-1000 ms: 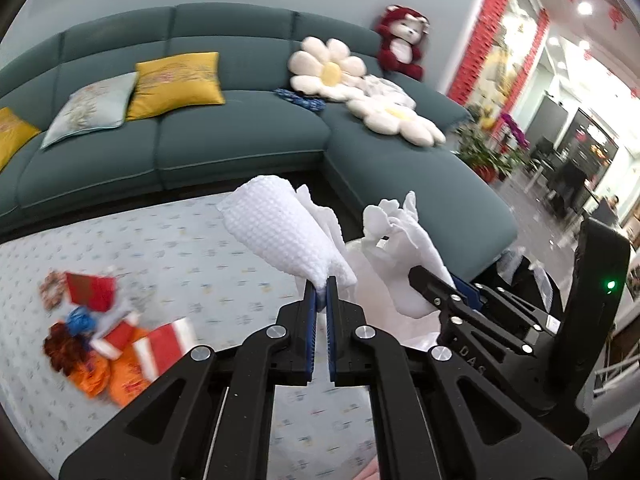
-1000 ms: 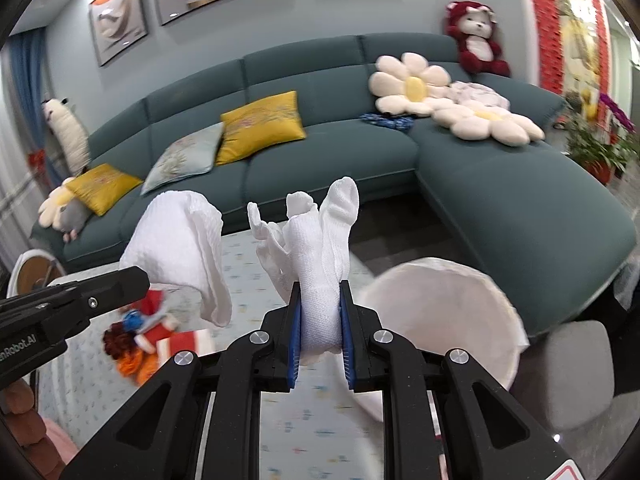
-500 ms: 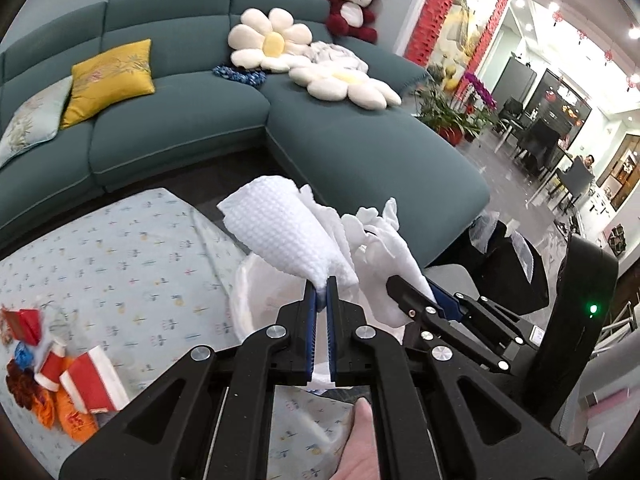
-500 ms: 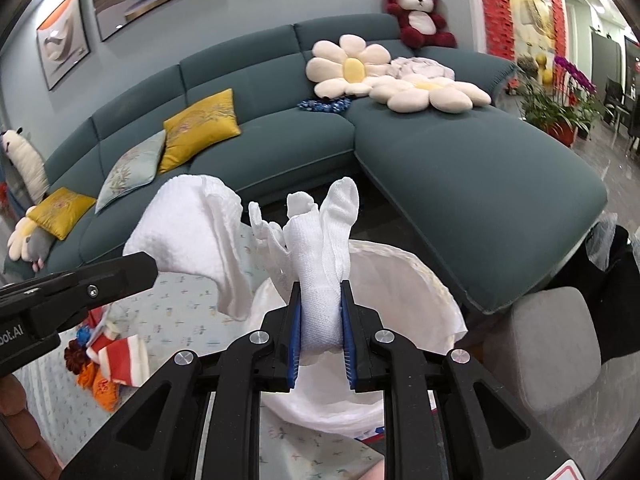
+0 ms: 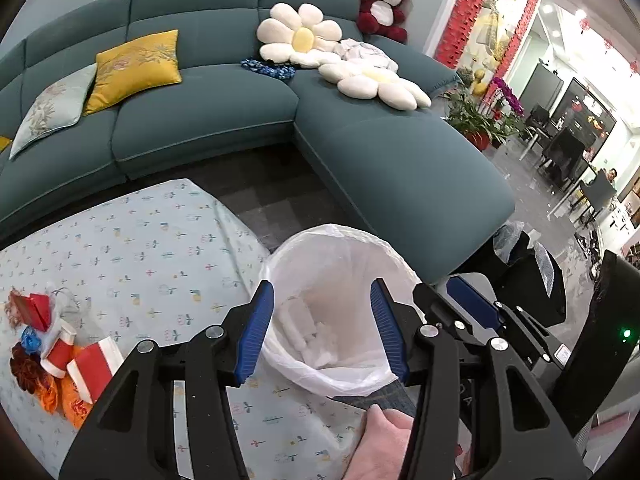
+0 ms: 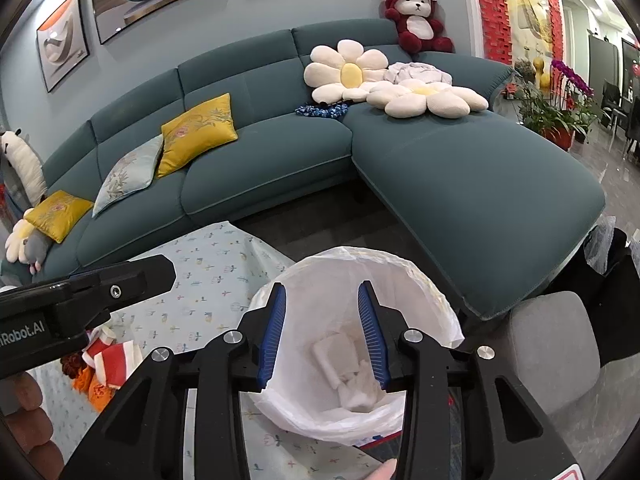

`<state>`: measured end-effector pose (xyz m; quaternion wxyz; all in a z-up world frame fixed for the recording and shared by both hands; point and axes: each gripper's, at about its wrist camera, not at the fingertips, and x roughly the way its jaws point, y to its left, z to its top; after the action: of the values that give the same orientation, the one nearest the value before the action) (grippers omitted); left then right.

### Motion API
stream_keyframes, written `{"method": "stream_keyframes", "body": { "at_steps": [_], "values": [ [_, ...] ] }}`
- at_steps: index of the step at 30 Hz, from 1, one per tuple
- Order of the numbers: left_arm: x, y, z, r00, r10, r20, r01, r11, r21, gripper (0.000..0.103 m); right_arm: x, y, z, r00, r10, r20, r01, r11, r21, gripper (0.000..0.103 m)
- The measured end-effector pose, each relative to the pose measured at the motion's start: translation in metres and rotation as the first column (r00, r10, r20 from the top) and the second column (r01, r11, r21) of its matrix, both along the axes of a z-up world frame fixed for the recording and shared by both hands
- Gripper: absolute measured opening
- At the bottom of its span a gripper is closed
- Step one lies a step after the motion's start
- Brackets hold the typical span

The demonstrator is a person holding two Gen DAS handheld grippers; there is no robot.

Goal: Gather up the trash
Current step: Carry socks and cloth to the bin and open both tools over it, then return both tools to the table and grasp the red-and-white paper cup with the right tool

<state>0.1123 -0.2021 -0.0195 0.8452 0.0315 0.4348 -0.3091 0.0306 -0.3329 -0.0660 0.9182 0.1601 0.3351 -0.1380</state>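
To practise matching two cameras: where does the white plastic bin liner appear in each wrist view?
Left wrist: white plastic bin liner, lower centre, between the open blue pads.
Right wrist: lower centre, likewise.
Shared landmark: red teddy bear on the teal sofa.

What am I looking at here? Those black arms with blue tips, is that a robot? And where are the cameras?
No robot: a person holds a two-finger tool in each hand, each carrying a wide-angle camera looking along its fingers. One picture is from the left tool, one from the right tool. Both are open and hold nothing, poised over a white-lined bin with crumpled tissues inside. On the patterned cloth lies a pile of red and orange scraps.
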Motion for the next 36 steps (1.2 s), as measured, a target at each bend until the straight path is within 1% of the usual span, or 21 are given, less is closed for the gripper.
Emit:
{"method": "stream_keyframes", "body": {
  "at_steps": [3,6,12,14,16,19,25,30,35,36],
  "values": [
    [-0.001,0.011,0.004,1.0,0.017,0.005,-0.016,1.0,-0.008,0.048,0.002,0.009,0.005,1.0,0.015,0.005,-0.015,1.0,-0.002,0.039],
    [-0.001,0.025,0.007,0.999,0.04,0.006,-0.04,0.999,-0.014,0.048,0.004,0.023,0.011,0.999,0.038,0.013,-0.038,0.999,-0.008,0.044],
    [0.003,0.066,0.007,0.993,0.119,-0.009,-0.12,0.992,-0.028,0.05,0.012,0.058,0.019,0.995,0.102,0.015,-0.102,0.995,-0.01,0.045],
    [0.004,0.08,0.007,0.989,0.147,-0.011,-0.147,0.989,-0.031,0.057,0.015,0.073,0.021,0.991,0.132,0.017,-0.132,0.991,0.003,0.049],
    [0.005,0.099,0.007,0.983,0.186,-0.005,-0.186,0.982,-0.03,0.061,0.018,0.086,0.021,0.987,0.159,0.023,-0.16,0.987,0.023,0.052],
    [0.007,0.127,0.004,0.971,0.238,-0.005,-0.238,0.971,-0.02,0.065,0.023,0.107,0.02,0.979,0.201,0.019,-0.202,0.979,0.034,0.054],
    [0.01,0.189,-0.01,0.939,0.343,-0.027,-0.343,0.939,0.003,0.071,0.037,0.153,0.009,0.951,0.308,-0.011,-0.306,0.949,0.071,0.055],
    [0.011,0.24,-0.027,0.903,0.425,-0.058,-0.425,0.905,0.022,0.073,0.046,0.174,-0.004,0.936,0.351,-0.03,-0.344,0.928,0.143,0.055],
    [0.012,0.279,-0.039,0.868,0.491,-0.075,-0.49,0.871,0.036,0.082,0.056,0.196,-0.02,0.917,0.395,-0.046,-0.378,0.902,0.209,0.055],
    [0.012,0.287,-0.042,0.859,0.506,-0.075,-0.504,0.863,0.044,0.083,0.058,0.199,-0.023,0.915,0.401,-0.052,-0.381,0.898,0.22,0.055]
  ]
}}
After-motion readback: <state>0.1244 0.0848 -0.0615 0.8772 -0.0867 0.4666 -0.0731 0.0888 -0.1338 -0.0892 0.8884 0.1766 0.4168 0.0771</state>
